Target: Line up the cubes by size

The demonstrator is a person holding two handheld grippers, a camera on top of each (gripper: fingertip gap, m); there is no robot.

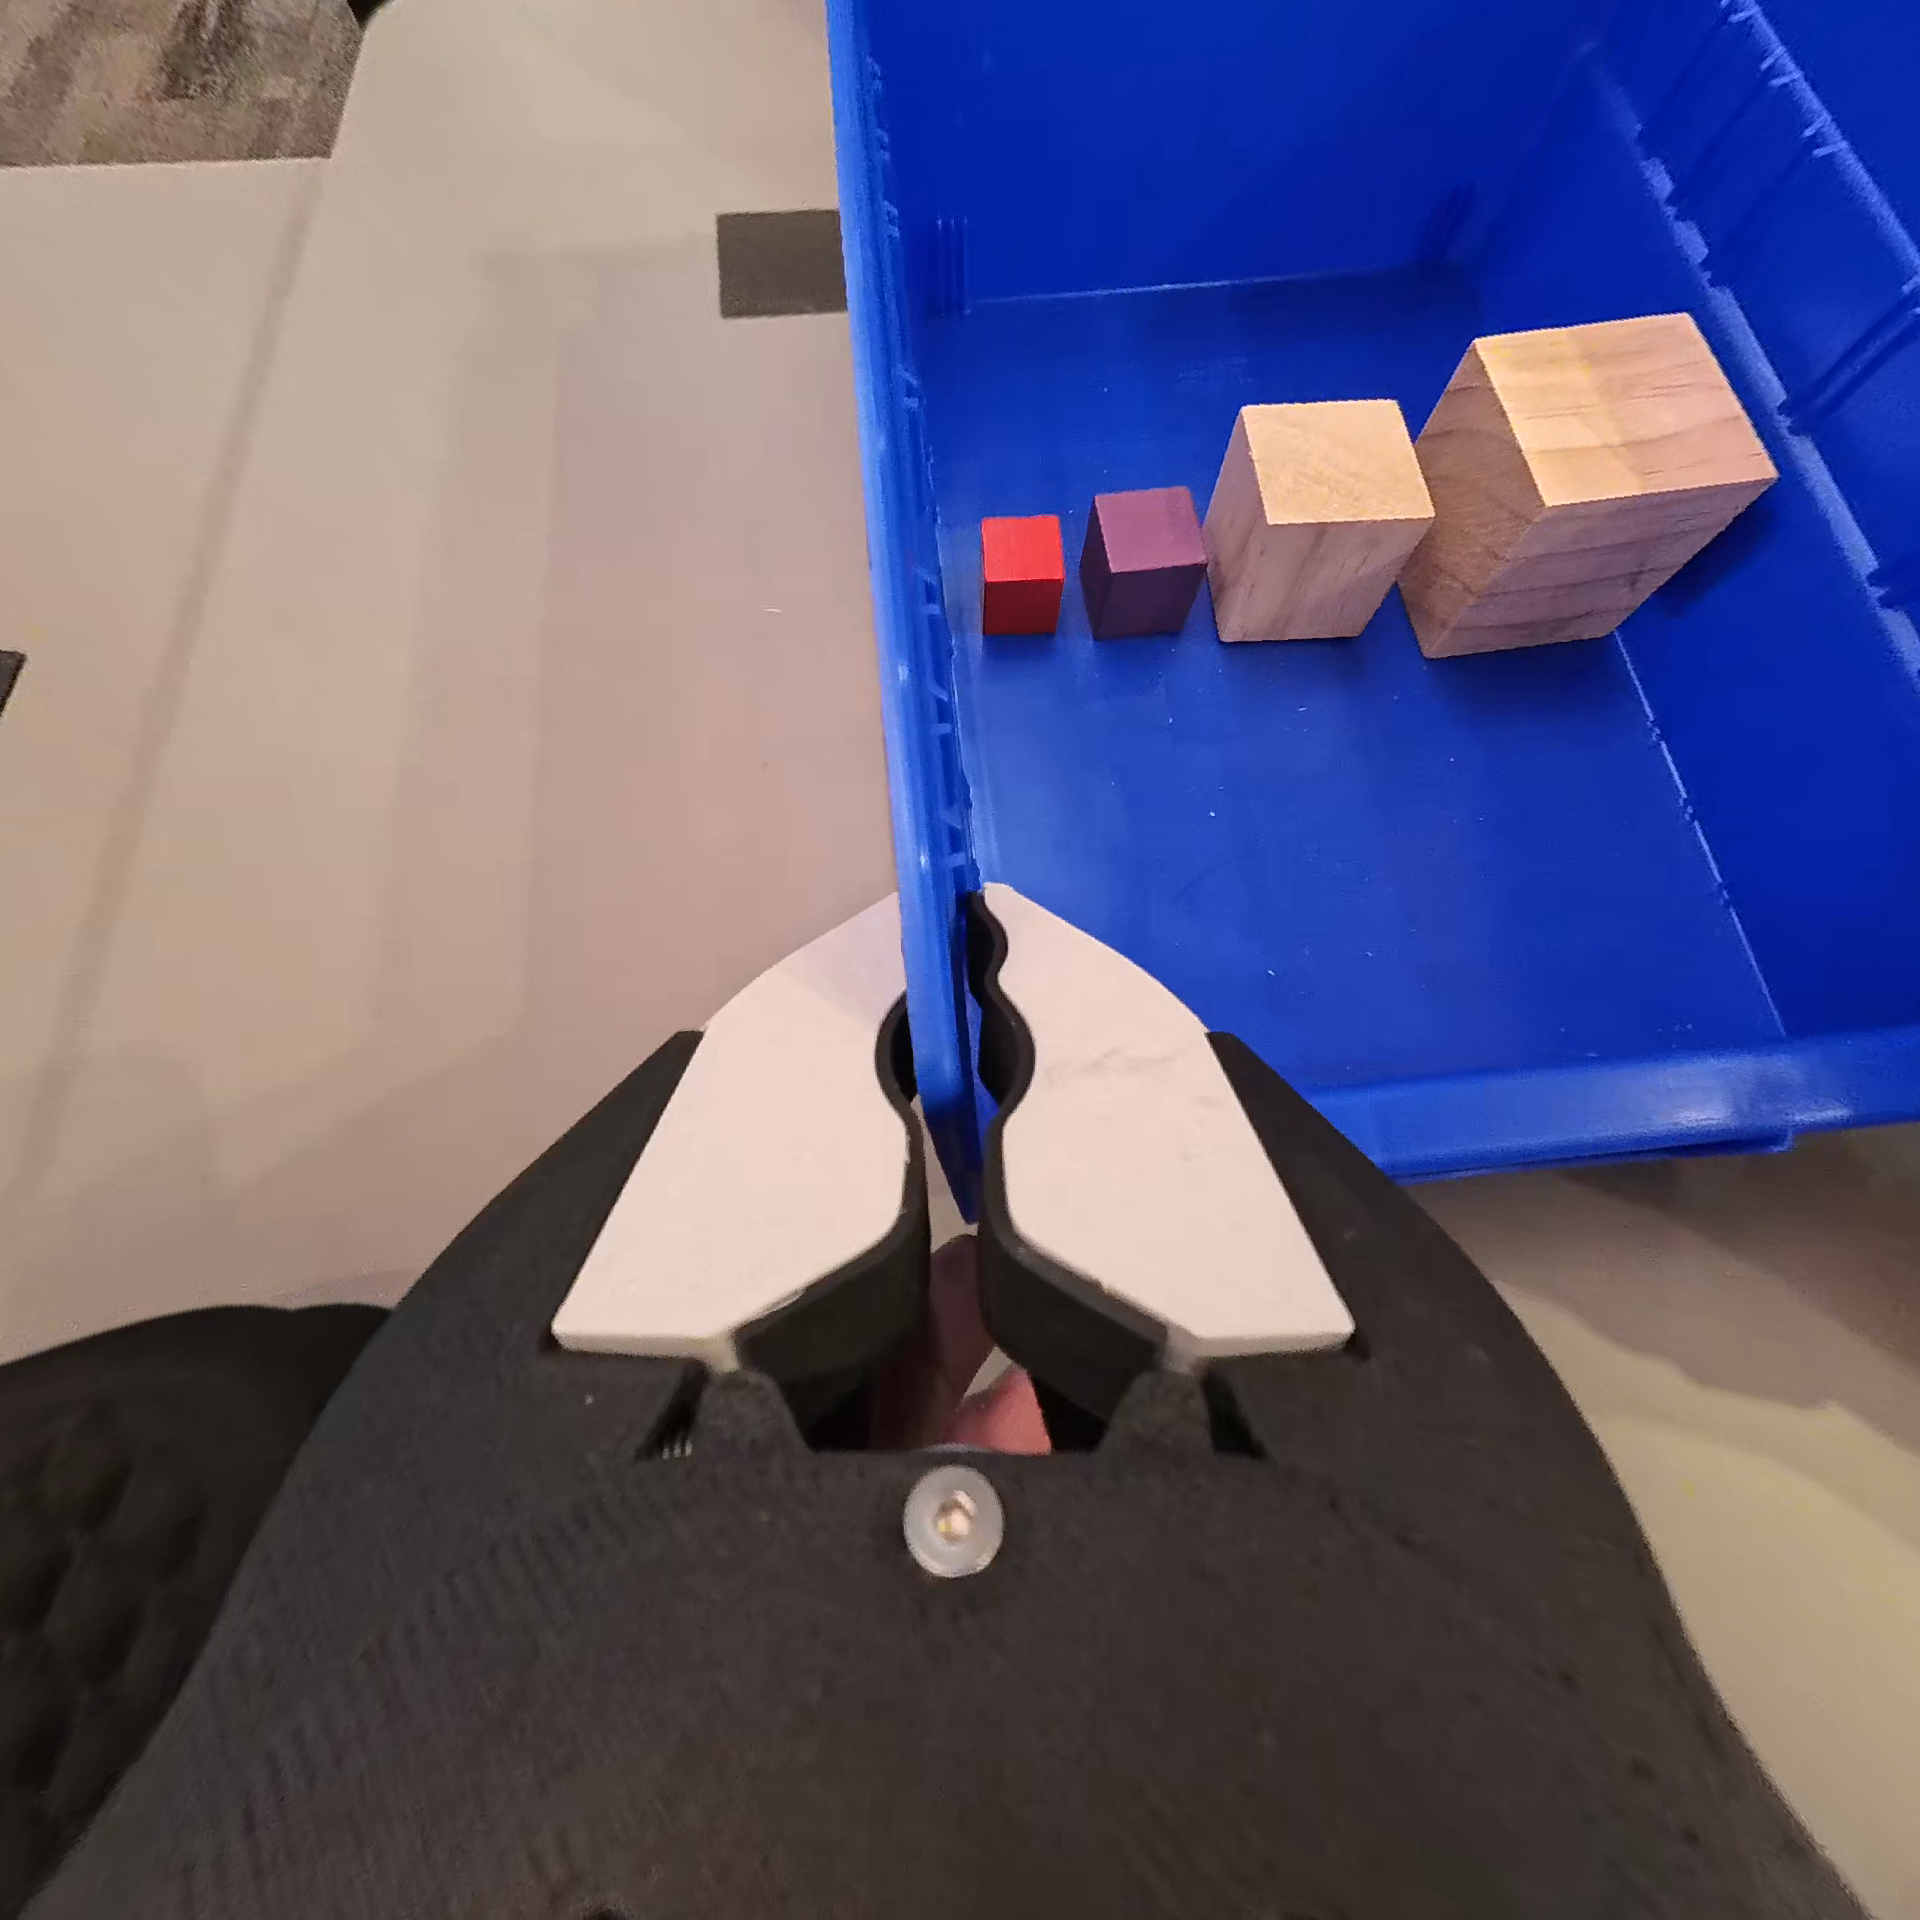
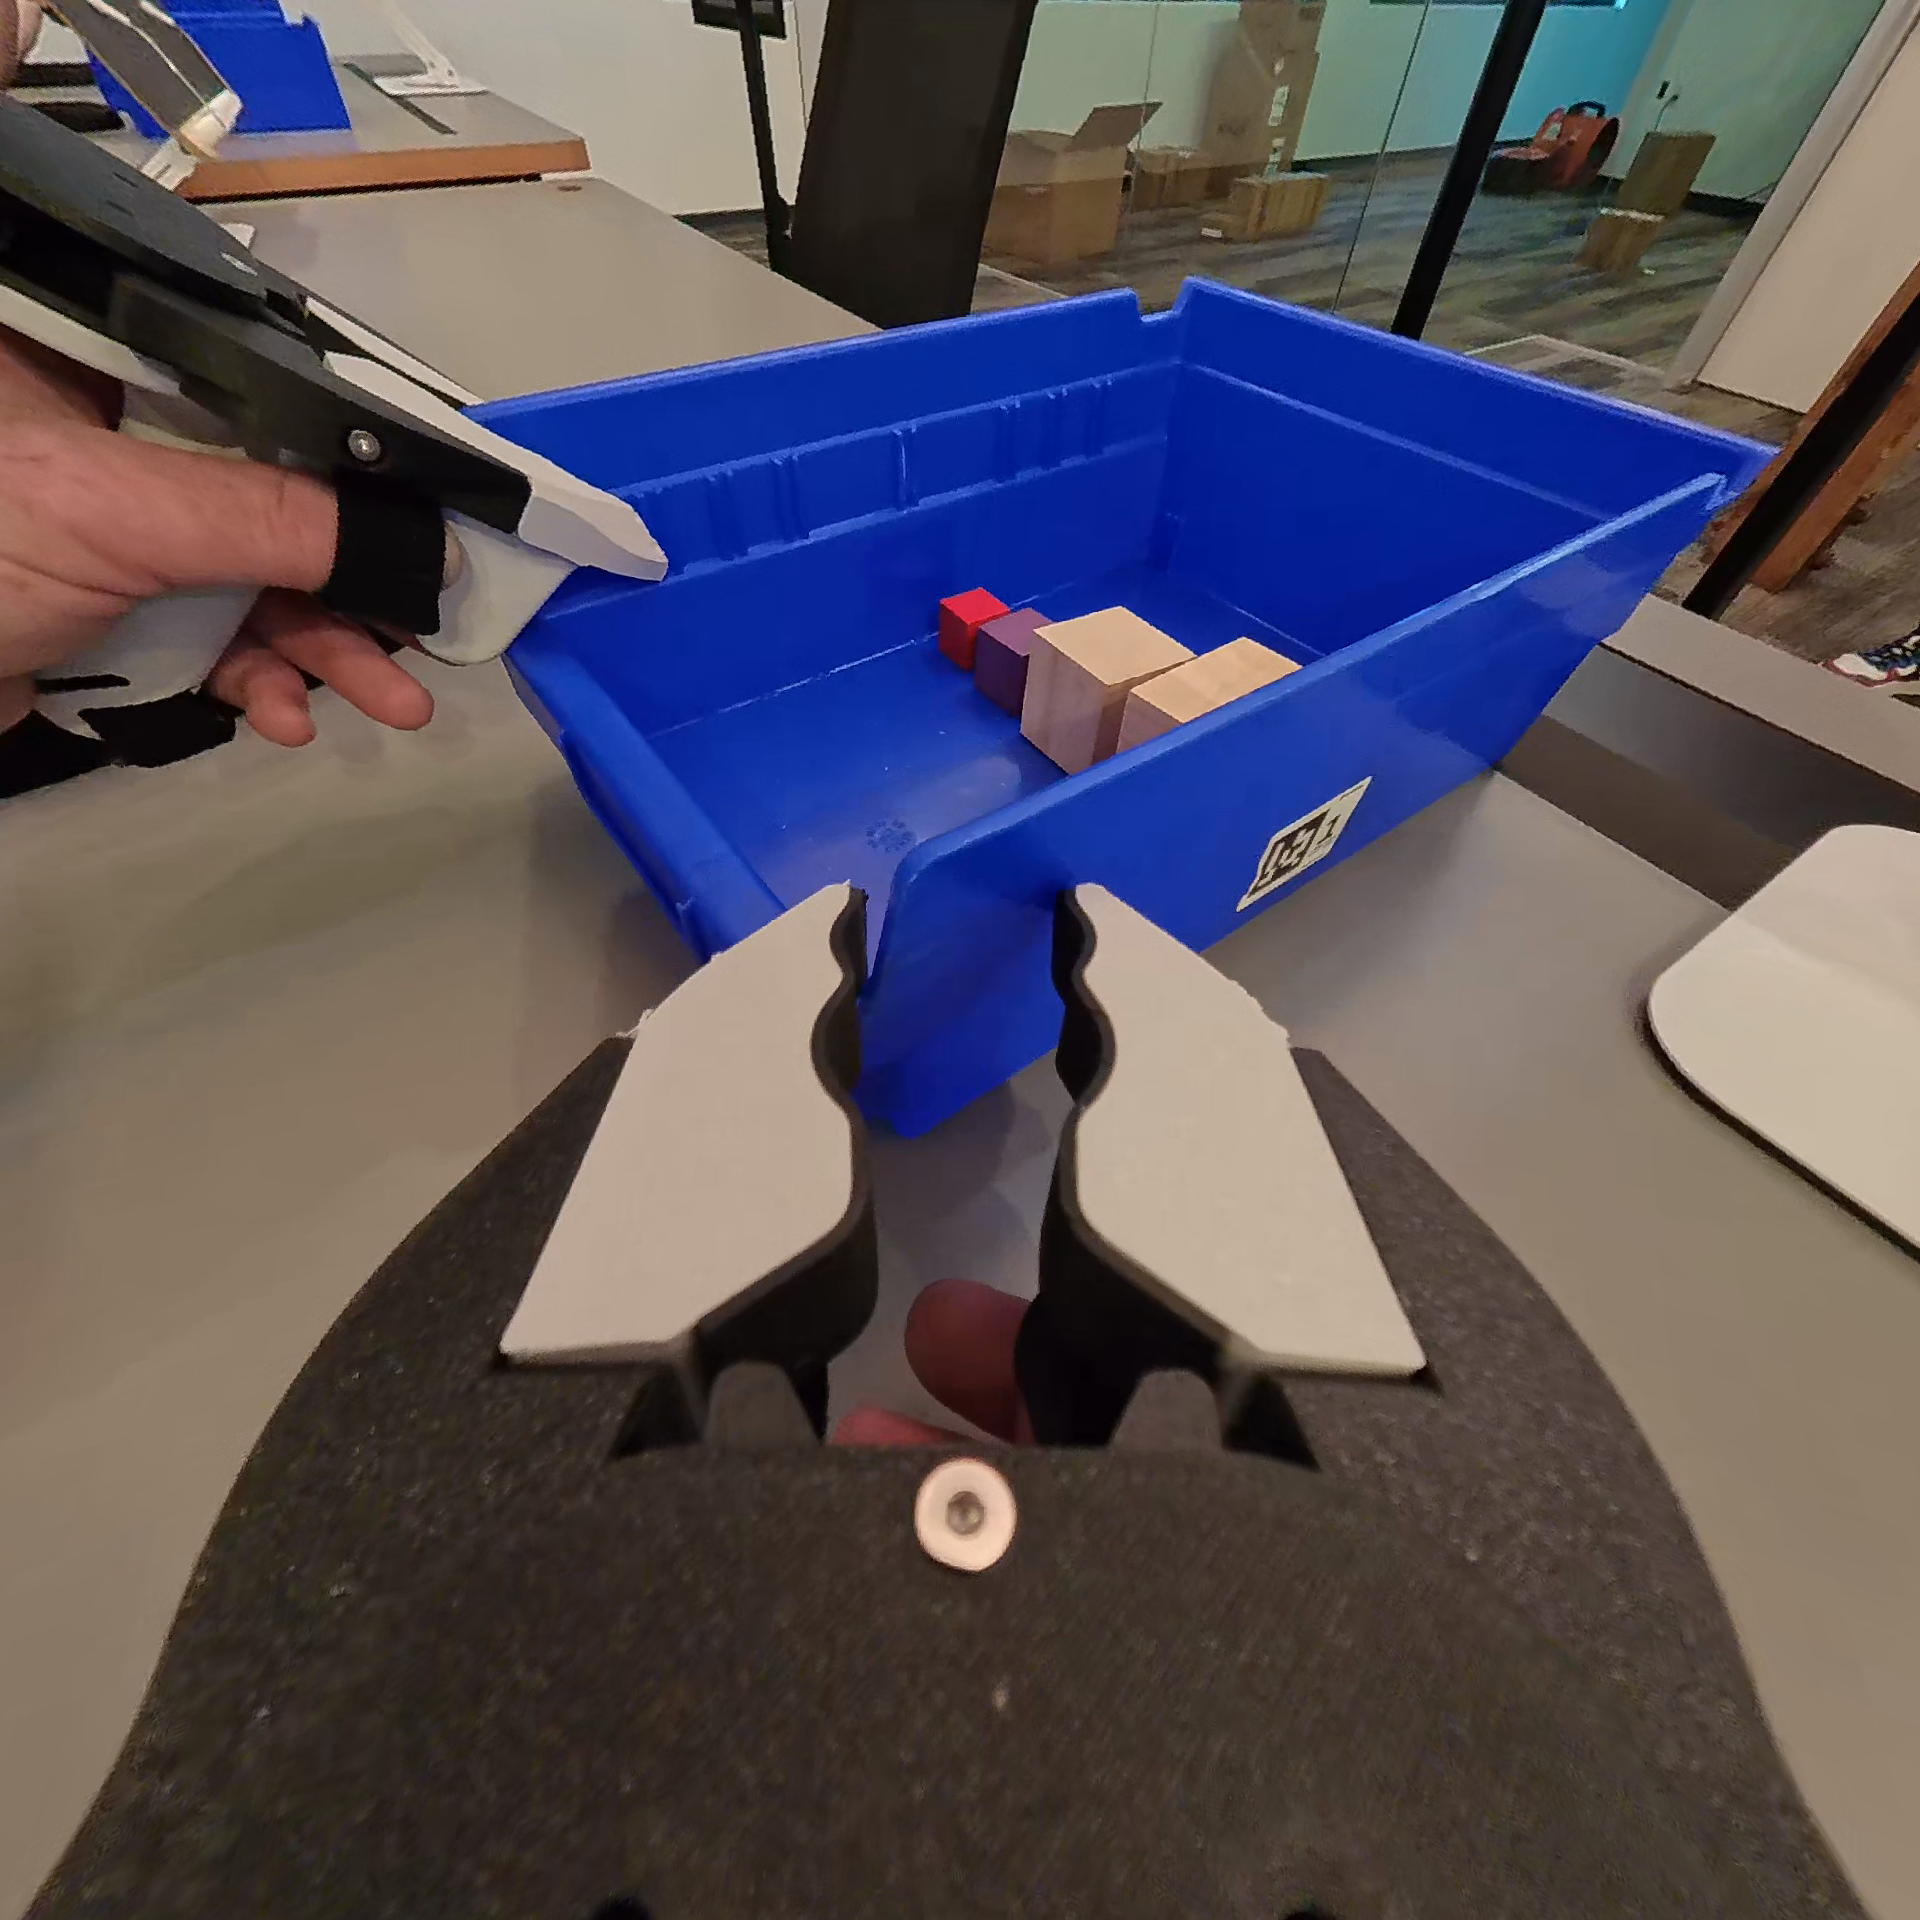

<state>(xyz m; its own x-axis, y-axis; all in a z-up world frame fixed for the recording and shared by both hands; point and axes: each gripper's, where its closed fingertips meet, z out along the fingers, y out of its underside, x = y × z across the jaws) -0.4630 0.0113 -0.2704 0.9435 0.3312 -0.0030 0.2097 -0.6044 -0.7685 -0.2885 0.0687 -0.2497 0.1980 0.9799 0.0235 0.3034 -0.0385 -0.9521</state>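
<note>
The four cubes [image 1: 1340, 520] stand in a row by size inside the blue bin [image 1: 1351, 883]. The left gripper [image 1: 940, 1039] pinches the bin wall; the right gripper [image 2: 961, 935] is half open, holding nothing. A jerk on the wall could scatter the row.

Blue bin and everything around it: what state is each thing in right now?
Blue bin: upright on the table, open-topped.
Four cubes: in the bin, rowed small to large.
Left claw: shut on the bin's side wall.
Right claw: open, straddling the bin's near corner, not pressing.
</note>
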